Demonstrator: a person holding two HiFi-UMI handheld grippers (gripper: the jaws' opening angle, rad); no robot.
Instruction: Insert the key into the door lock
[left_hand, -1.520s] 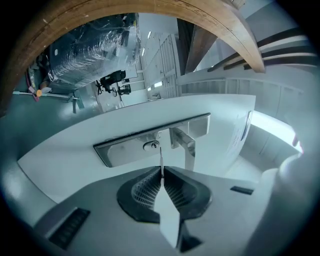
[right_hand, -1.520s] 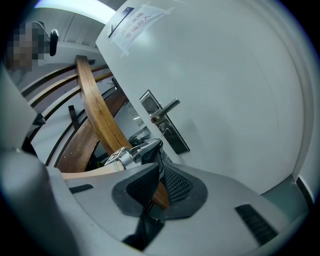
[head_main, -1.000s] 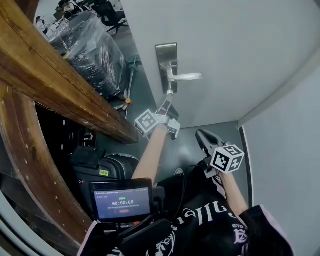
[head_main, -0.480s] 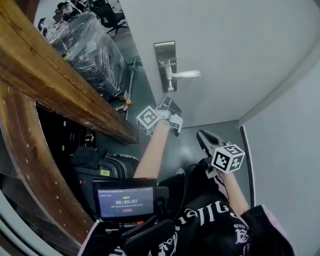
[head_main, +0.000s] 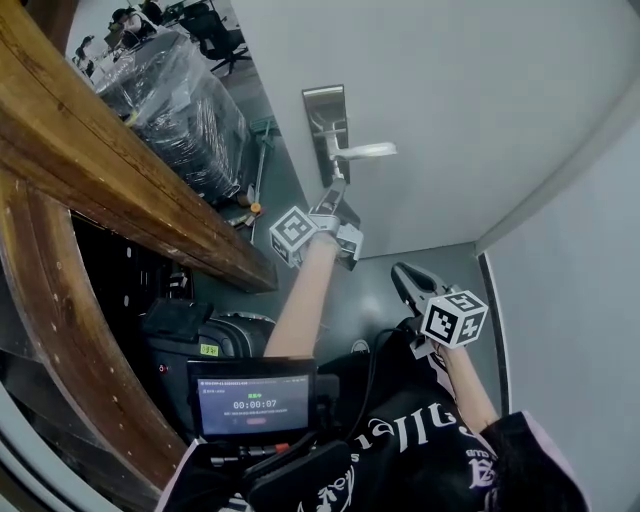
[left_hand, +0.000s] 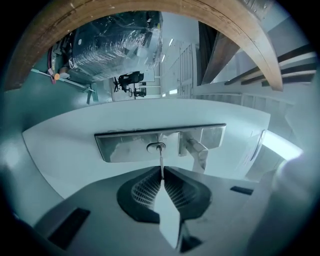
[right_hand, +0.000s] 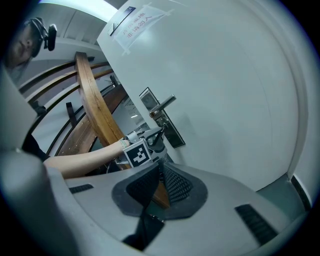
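Observation:
A steel lock plate (left_hand: 125, 145) with a round keyhole (left_hand: 156, 147) and a lever handle (left_hand: 197, 151) sits on the white door (head_main: 450, 90). My left gripper (left_hand: 161, 172) is shut on a thin silver key (left_hand: 161, 161). The key's blade points straight at the keyhole and its tip reaches it. The head view shows the left gripper (head_main: 336, 192) held up just below the lock plate (head_main: 327, 115) and handle (head_main: 362, 150). My right gripper (head_main: 400, 270) hangs lower and to the right, away from the door, jaws shut with nothing between them. In its own view the right gripper (right_hand: 159, 167) looks toward the left gripper (right_hand: 156, 134).
A thick wooden handrail (head_main: 110, 170) runs along the left. Behind it stands a plastic-wrapped pallet load (head_main: 175, 95). A dark bag (head_main: 215, 335) lies on the grey floor below. A white wall (head_main: 570, 300) meets the door frame on the right. A small screen (head_main: 252, 405) is at the person's chest.
My left gripper has edged slightly up toward the lock plate with the key. The right gripper has stayed where it was.

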